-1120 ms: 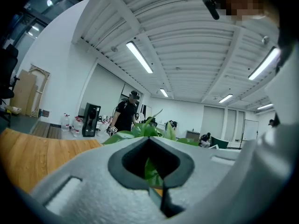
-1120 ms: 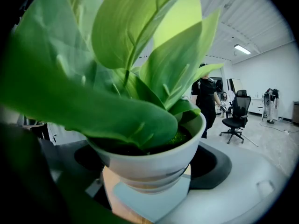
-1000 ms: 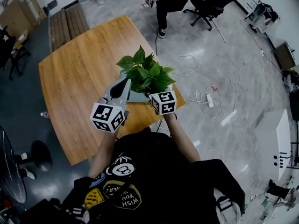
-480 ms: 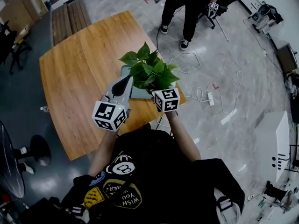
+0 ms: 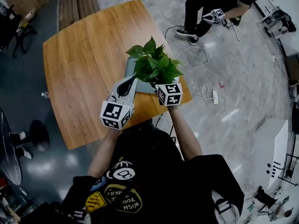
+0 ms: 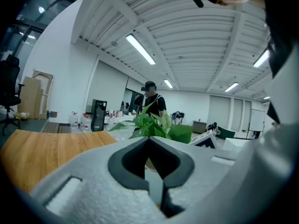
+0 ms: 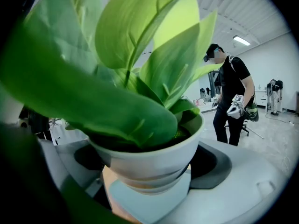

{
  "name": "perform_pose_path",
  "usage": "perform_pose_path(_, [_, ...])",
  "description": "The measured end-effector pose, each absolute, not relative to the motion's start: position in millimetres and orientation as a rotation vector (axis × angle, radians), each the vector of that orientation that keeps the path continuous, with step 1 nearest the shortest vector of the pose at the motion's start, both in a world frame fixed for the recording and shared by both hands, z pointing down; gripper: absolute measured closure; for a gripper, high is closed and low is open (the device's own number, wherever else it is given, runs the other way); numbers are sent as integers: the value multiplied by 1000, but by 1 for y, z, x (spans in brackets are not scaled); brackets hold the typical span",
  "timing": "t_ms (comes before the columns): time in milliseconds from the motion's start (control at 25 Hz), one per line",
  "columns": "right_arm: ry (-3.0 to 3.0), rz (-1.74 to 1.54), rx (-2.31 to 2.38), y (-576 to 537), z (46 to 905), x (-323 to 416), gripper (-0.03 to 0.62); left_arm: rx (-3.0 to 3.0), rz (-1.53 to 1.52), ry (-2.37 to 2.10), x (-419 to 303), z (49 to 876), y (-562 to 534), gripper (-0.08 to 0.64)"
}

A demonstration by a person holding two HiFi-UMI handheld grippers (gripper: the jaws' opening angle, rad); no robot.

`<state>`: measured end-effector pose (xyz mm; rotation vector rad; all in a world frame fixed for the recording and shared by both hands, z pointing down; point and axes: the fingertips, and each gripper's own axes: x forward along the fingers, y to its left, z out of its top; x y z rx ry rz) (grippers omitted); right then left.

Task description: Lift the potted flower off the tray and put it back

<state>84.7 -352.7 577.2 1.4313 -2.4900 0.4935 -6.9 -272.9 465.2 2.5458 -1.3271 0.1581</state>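
Because the potted flower (image 7: 140, 139) is a smooth white pot filled with soil under a broad head of soft leaves (image 5: 153, 65), we judge it to be moderately heavy, stiff in the wall, somewhat slippery and a little top-heavy. The leaves would bruise or tear if squeezed, so we want our hold on the pot's wall below the rim, where shallow ridges run round it and give the pads something to bite on. We also want it kept upright so that no soil spills.

That is where the right gripper (image 7: 149, 161) has it: its jaws stand apart by the width of the pot, one dark pad on each side, pinching the wall just under the rim. The leaves spill over the front of this gripper and hide its tips in the head view.

We see the pot directly over the grey tray (image 7: 146, 199), which lies near the edge of the wooden table (image 5: 79, 55). It seems to us to be raised off the tray, though no view shows a clear gap under its base.

The left gripper (image 6: 149, 141) hangs just beside the plant, on its left. Its jaws are pressed together at the tips, with nothing between them. Only the notch in its pads stays open, and through it we glimpse a little of the pot and the tray beyond.
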Motion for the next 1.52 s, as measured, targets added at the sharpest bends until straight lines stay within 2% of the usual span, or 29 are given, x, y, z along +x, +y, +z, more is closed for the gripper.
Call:
perform_pose_path(640, [-2460,490,1324,-404,774,50,67,2388,223,-1299,-37,557,-260,563])
perform_pose_path(1040, [-2443,554,1232,-398,789,44,66,2389,257,-1246,-43,563,-262,563])
perform_pose_path(1280, [-2378,640,1272,-367,790,70,66,2387,210,-1186,-29,562,-257,563])
perform_pose_path(1360, [-2352,805,1283,-343,789,81,99,2386,209,-1179,-28,563,-255,563])
perform_pose_path(1400, [-2357,914,1297,-329,782,86,143,2386,211,-1179,-28,563,-255,563])
perform_pose_path(1480, [-2393,1070,1369,-306,748,98,258,2382,214,-1190,-30,561,-256,563])
perform_pose_path(1520, [-2415,1081,1436,-296,722,107,361,2380,210,-1201,-32,558,-257,564])
